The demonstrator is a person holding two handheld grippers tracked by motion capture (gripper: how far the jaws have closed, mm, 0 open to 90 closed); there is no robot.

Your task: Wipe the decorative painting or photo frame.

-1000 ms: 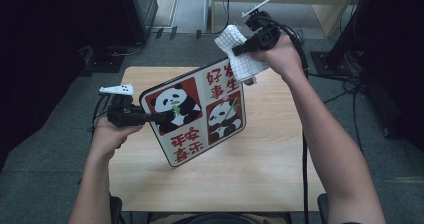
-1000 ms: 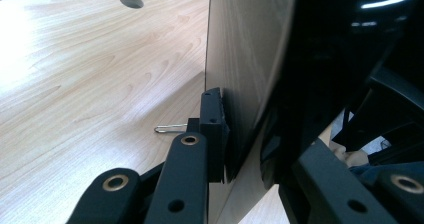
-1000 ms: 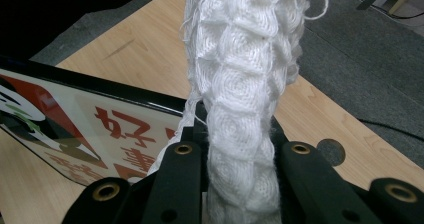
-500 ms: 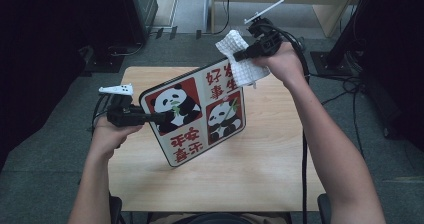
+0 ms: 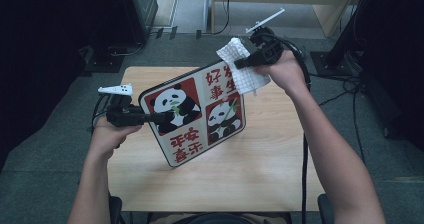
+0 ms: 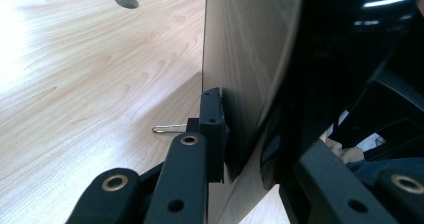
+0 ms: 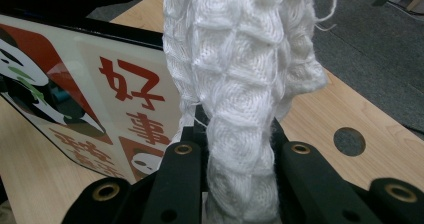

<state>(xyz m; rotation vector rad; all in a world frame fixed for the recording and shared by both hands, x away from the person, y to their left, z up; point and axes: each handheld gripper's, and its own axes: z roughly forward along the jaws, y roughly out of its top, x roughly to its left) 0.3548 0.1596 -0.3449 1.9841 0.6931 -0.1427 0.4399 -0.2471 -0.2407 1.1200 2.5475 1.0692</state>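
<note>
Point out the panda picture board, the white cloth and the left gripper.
Panda picture board (image 5: 192, 114): high view, on the printed face between the two panda panels.
White cloth (image 7: 240, 79): right gripper view, on the bunched knit above the fingers.
Left gripper (image 5: 162, 117): high view, at its fingertips clamped on the board's left edge.

My right tongs (image 7: 239, 171) pinch a bunched white waffle-weave cloth (image 7: 245, 74), which rises between the black jaws. Behind it to the left I see the tilted panda picture board (image 7: 100, 99), over the wooden bench (image 7: 360, 119).
</note>
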